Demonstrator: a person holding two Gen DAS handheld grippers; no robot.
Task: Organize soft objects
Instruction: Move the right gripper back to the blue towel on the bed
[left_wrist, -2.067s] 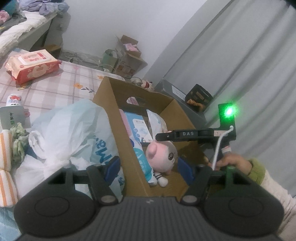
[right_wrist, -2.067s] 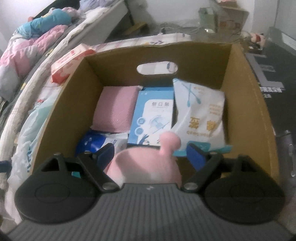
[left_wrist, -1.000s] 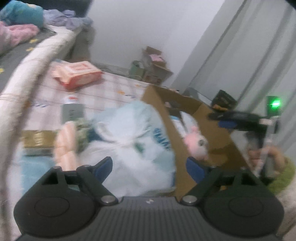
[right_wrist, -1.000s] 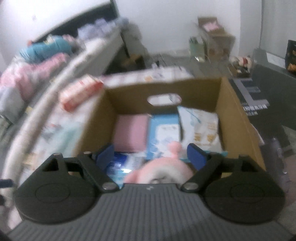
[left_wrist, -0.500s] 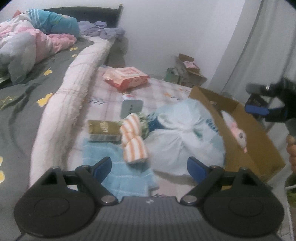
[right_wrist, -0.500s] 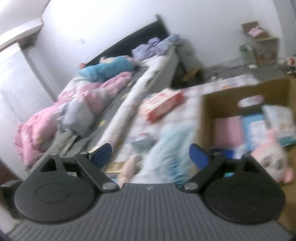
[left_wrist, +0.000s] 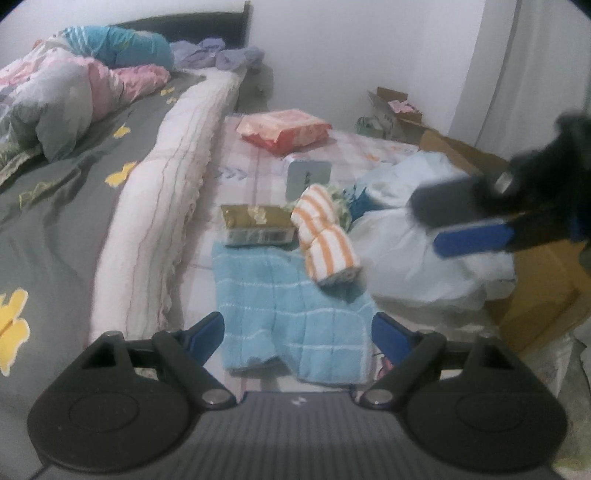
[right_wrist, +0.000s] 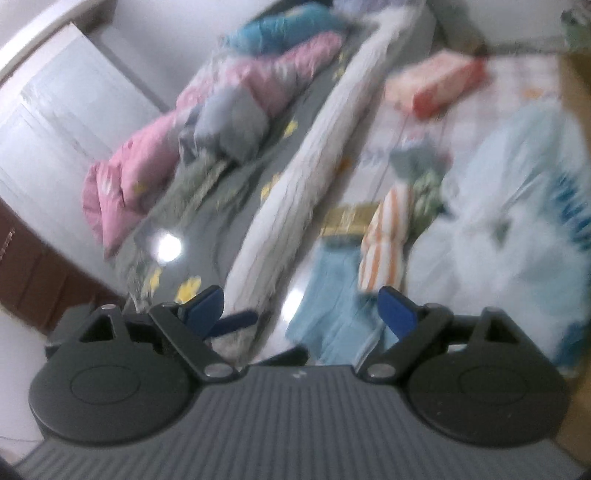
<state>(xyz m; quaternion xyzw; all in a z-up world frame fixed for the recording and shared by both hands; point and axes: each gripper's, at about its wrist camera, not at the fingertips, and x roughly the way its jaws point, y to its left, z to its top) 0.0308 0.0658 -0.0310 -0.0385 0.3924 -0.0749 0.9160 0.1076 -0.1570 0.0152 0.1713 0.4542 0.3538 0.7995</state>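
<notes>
Soft things lie scattered on the checked mat (left_wrist: 258, 166) beside the bed (left_wrist: 74, 206): a light blue towel (left_wrist: 291, 314) spread flat at the mat's near edge, and an orange-and-white striped rolled cloth (left_wrist: 327, 236) resting on the towel's far corner. Just beyond, a gold packet (left_wrist: 255, 221) touches the towel's far edge, with a grey card (left_wrist: 308, 177) behind it and a red-and-pink wipes pack (left_wrist: 284, 127) near the mat's far edge. A big pale plastic bag (left_wrist: 417, 258) bulges to the right of the striped cloth, pressed against the brown cardboard box (left_wrist: 543, 295) at the mat's right edge. Left gripper (left_wrist: 297, 330) hangs over the blue towel, its blue fingers (left_wrist: 205, 332) spread wide after just closing in a little, nothing between them, touching nothing. Right gripper (right_wrist: 297, 310) shows up badly blurred; its fingers (right_wrist: 397, 314) are also spread wide and empty, hanging above the towel's edge and the bed's pale border. In the left wrist view the right gripper juts in from the right as a dark shape with a blue pad, above the plastic bag and apart from it.
</notes>
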